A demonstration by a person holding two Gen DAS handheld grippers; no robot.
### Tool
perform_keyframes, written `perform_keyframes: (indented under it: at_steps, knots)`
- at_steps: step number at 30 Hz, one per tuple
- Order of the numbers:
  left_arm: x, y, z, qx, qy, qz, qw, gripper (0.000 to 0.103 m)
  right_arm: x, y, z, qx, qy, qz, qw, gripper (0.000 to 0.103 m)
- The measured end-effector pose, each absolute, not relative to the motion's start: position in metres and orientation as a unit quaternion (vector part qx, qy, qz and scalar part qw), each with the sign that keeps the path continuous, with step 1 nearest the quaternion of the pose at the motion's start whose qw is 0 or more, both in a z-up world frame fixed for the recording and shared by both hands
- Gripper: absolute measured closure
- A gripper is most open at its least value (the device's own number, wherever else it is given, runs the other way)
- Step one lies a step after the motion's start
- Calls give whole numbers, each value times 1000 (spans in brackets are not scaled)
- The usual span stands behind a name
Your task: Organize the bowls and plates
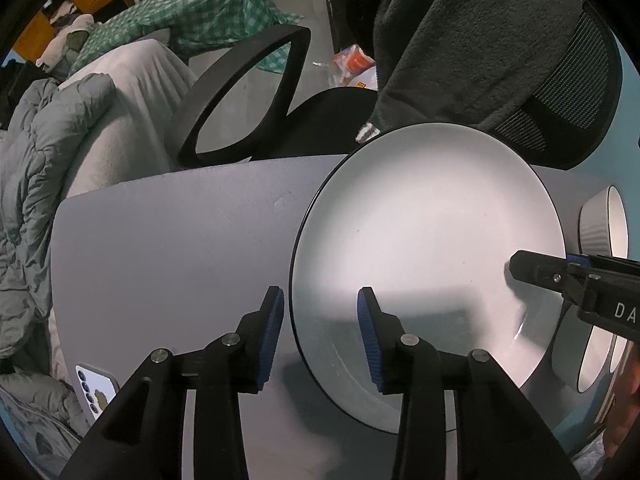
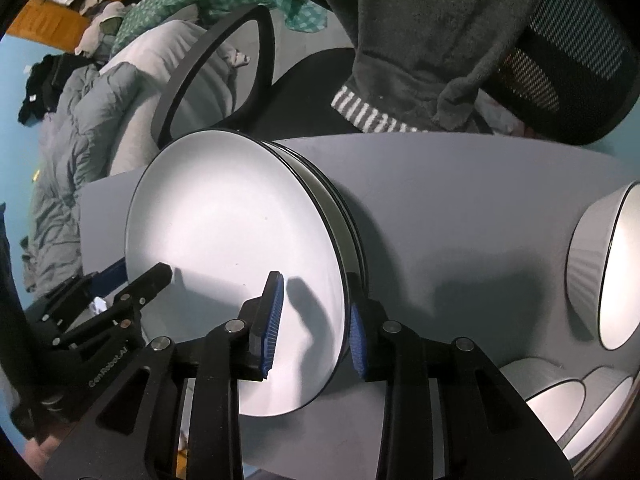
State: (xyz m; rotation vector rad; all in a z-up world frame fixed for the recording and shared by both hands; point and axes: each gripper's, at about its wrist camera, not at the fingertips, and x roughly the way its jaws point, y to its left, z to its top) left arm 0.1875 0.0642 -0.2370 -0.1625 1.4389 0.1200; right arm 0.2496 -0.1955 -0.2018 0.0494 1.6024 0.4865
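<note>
On the grey table (image 2: 460,208) rested a stack of white black-rimmed plates (image 2: 232,232), ribbed bowls (image 2: 592,264) well apart. Left gripper (image 1: 320,332) and right gripper (image 2: 312,320) each straddled opposite rims, jaws parted, gripping nothing. Risk: a snagged pad could drag the top plate askew.

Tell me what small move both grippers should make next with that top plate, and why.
Probably lift both grippers straight up, clear of the stack. The top plate already sits on the other plates, and the left gripper and right gripper straddle opposite rims with pads apart, not pressing. Then the bowls beside it can be handled.
</note>
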Motion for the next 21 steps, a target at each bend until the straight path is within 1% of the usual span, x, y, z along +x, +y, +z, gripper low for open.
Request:
perform_keyframes:
  at_steps: [21]
  knots:
    - [165,66,-224,-96,649,54,753,64,243,-202,-196,28,704,212,677,72]
